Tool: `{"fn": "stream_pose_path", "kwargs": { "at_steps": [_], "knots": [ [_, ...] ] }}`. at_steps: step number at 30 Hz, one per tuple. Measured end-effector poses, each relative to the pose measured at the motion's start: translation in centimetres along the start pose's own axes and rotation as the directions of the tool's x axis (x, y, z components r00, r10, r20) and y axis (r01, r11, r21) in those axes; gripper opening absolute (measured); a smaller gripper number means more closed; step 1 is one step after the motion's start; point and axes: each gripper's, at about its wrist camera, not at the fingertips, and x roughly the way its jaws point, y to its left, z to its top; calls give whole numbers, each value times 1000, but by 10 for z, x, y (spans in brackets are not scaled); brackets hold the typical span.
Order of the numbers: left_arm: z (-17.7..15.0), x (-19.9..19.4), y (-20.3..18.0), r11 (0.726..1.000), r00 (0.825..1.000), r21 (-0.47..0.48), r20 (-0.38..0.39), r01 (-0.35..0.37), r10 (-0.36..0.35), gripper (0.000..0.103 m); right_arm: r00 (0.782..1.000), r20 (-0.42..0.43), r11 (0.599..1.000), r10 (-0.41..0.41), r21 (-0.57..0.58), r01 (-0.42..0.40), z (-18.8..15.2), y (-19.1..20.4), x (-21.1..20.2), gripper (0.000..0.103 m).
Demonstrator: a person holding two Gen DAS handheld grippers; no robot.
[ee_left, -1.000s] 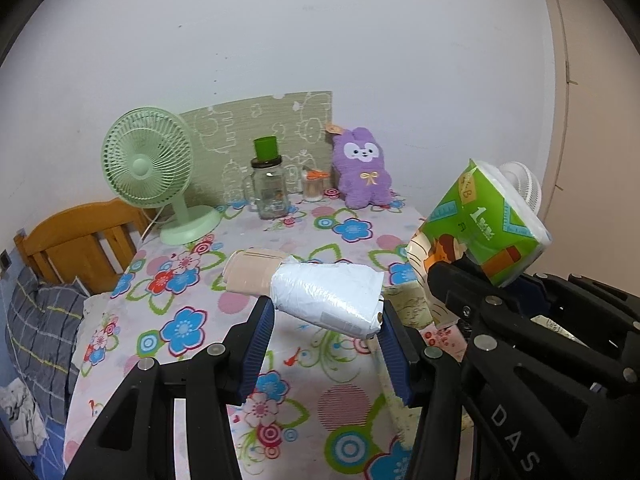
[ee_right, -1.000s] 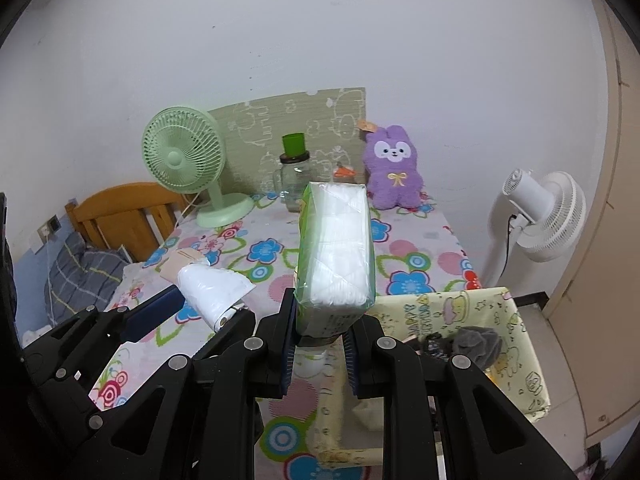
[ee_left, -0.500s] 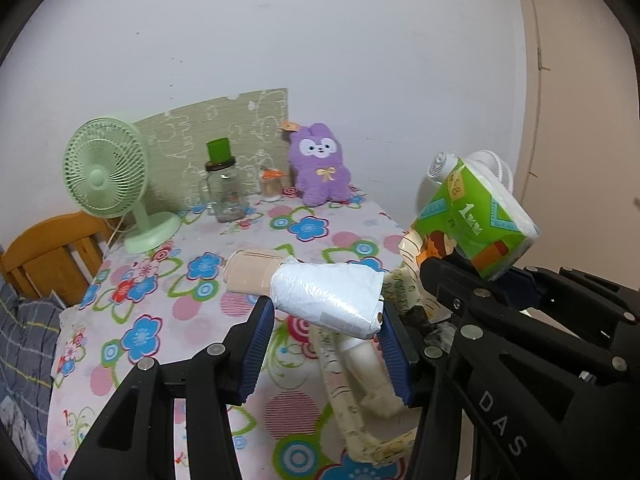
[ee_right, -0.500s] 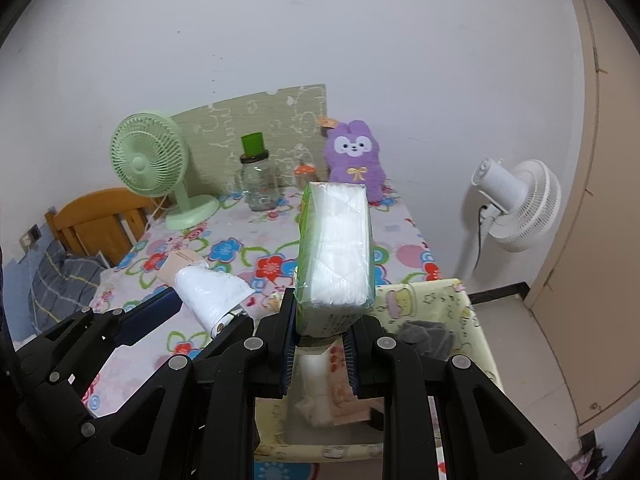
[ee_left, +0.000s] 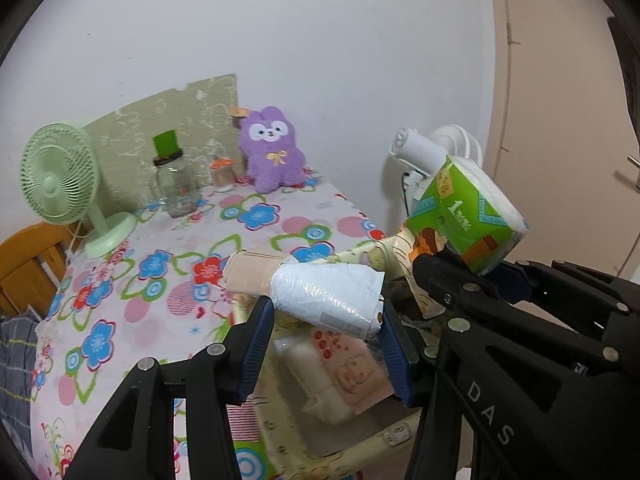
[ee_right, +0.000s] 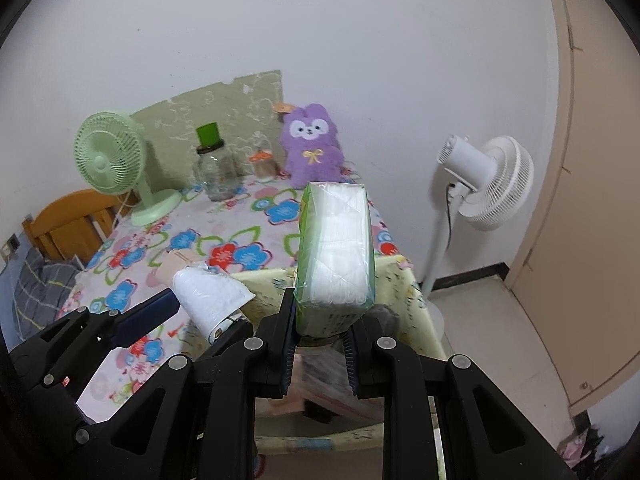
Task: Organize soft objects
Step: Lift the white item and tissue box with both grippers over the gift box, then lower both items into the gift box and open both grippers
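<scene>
You have carried both loads off the floral table and now hold them over the yellow fabric bin, so dropping comes next. Your left gripper clamps the wrapped white roll; your right gripper clamps the green tissue pack. Only the left view shows a pink packet already inside.

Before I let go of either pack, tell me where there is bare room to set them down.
Free: the tablecloth between the green fan and the yellow bin, and its near-left stretch. Crowded: the back edge, with the jar, a small bottle and the purple plush. The bin already holds a pink pack and something dark.
</scene>
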Motion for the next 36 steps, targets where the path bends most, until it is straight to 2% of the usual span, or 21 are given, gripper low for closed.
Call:
{"fn": "stream_pose_path", "kwargs": {
  "at_steps": [10, 13, 15, 17, 24, 32, 35, 36],
  "knots": [
    [-1, 22, -18, 998, 998, 34, -40, 51, -50, 56, 999, -41, 999, -31, 37, 33, -7, -22, 16, 24],
    [-3, 27, -19, 997, 996, 41, -59, 69, -67, 64, 998, -57, 998, -36, 46, 38, -9, -25, 21, 24],
    [-4, 28, -22, 996, 996, 59, -62, 70, -66, 77, 997, -67, 998, -37, 47, 40, -11, -26, 24, 23],
    [-5, 27, -23, 995, 997, 78, -58, 59, -55, 84, 997, -77, 998, -32, 47, 36, -12, -26, 28, 23],
    [-7, 29, -17, 995, 997, 99, -79, 34, -27, 93, 995, -98, 1000, -9, 28, 12, -12, -20, 35, 23],
    [-11, 27, -10, 994, 996, 106, -86, 19, -10, 95, 992, -123, 999, 32, 17, -31, -12, -10, 42, 24],
    [-12, 26, -6, 995, 996, 98, -88, 17, -8, 96, 991, -126, 999, 44, 14, -43, -13, -5, 41, 30],
    [-13, 25, -4, 995, 996, 96, -88, 16, -8, 96, 991, -127, 999, 47, 15, -45, -13, -4, 41, 39]
  ]
}}
